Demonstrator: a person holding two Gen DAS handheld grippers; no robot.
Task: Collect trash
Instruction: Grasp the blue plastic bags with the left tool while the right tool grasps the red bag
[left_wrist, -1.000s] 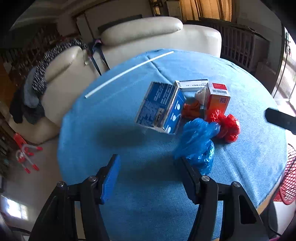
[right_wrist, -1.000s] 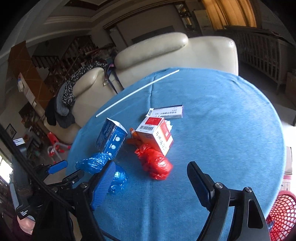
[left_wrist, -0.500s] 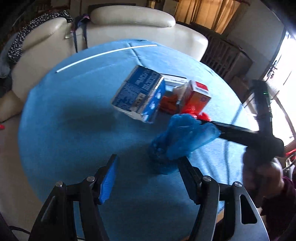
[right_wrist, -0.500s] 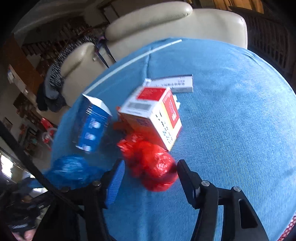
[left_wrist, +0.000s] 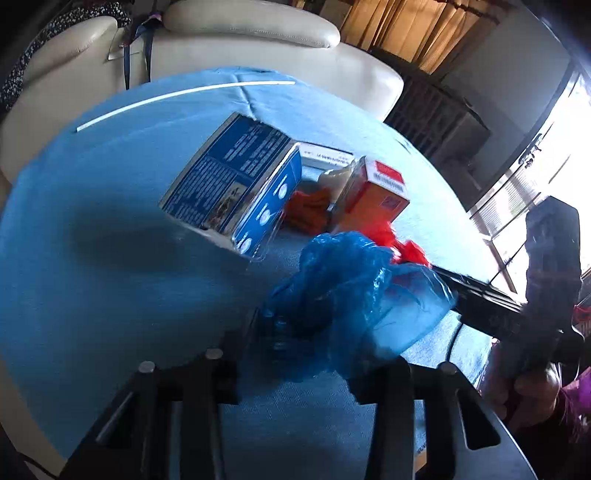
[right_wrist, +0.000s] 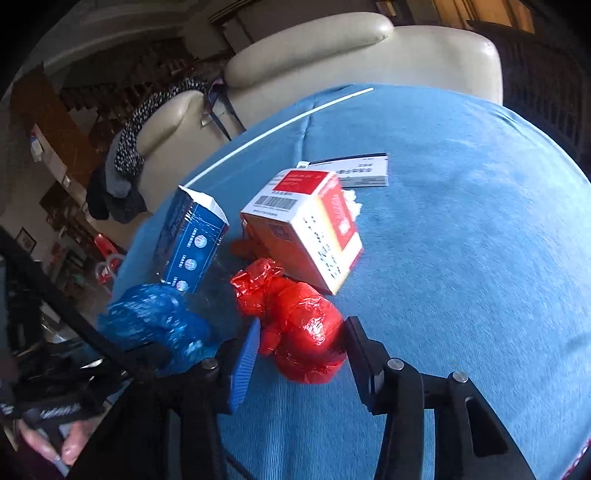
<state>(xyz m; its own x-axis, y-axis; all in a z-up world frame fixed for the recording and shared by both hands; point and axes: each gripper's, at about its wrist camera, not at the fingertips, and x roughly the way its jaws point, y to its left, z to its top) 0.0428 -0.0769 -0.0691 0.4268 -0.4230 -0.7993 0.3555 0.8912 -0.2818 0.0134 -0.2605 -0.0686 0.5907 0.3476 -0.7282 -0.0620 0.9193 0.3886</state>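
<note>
Home living room. Beyond the gripper tips: round table (right_wrist: 461, 258) under blue cloth, cream leather sofa (right_wrist: 332, 48) behind it, clothes draped over the sofa arm (right_wrist: 125, 155), orange curtains (left_wrist: 406, 29) farther back.

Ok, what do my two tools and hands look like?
Both tools are black forked frames with silver bolts. The right tool has a blue ribbed pad; the left tool bears white lettering, a black cable beside it. Purple sleeve on the right hand. Jaws closing: blue bag in the left, red bag in the right.
</note>
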